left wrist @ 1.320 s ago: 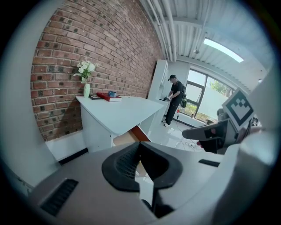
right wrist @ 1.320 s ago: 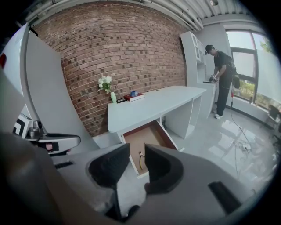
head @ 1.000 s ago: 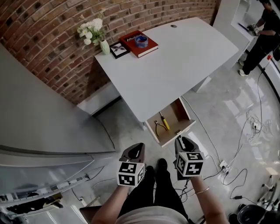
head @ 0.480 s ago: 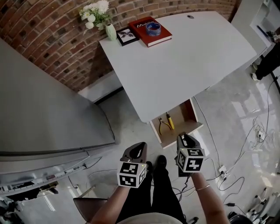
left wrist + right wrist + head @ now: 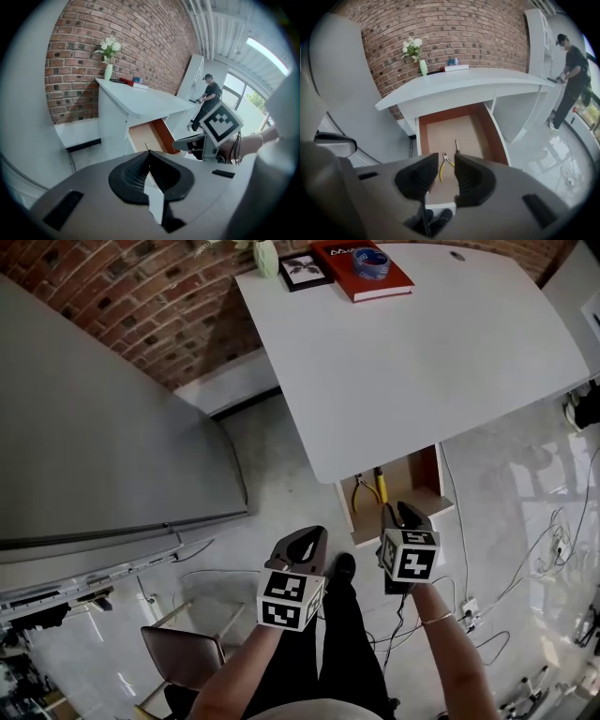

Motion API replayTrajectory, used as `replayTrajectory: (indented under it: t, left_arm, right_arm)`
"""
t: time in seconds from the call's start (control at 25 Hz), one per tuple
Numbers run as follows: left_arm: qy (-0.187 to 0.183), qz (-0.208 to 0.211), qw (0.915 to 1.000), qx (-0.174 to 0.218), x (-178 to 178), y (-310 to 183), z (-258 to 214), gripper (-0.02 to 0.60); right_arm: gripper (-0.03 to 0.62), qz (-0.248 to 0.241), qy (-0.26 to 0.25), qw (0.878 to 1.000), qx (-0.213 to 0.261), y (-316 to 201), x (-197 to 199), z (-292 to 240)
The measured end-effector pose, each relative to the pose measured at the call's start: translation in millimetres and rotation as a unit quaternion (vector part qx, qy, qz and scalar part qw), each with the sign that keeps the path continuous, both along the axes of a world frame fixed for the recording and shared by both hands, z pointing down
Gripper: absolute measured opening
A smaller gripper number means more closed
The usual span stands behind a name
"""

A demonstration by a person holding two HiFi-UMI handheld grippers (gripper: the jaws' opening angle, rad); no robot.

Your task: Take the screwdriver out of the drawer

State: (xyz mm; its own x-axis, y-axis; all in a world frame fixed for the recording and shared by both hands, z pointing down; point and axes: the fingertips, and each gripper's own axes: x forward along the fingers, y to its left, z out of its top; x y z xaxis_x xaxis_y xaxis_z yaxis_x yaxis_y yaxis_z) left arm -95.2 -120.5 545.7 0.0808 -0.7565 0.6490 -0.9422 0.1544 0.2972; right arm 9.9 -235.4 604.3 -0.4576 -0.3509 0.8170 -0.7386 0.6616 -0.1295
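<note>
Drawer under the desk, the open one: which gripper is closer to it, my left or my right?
Right. The right gripper hovers at the front edge of the drawer, jaws apart, aimed into it. The left gripper is farther off, to the drawer's left, jaws together.

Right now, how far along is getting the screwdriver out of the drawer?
Done: the drawer is open, screwdriver lying inside beside pliers. In hand: nothing; the right gripper is open, aimed at the drawer, the left gripper shut, empty. Left: reach in, grip, lift out.
</note>
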Motion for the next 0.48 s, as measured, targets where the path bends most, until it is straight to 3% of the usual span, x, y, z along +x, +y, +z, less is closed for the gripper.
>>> replayTrajectory:
  t: [0.48]
  left_arm:
    - [0.001,-0.039,0.9992,0.003,-10.0,-14.6,30.7,-0.006]
  right_arm:
    - [0.094,-0.014,0.036,0.999,-0.016,-36.6,-12.8,64.8]
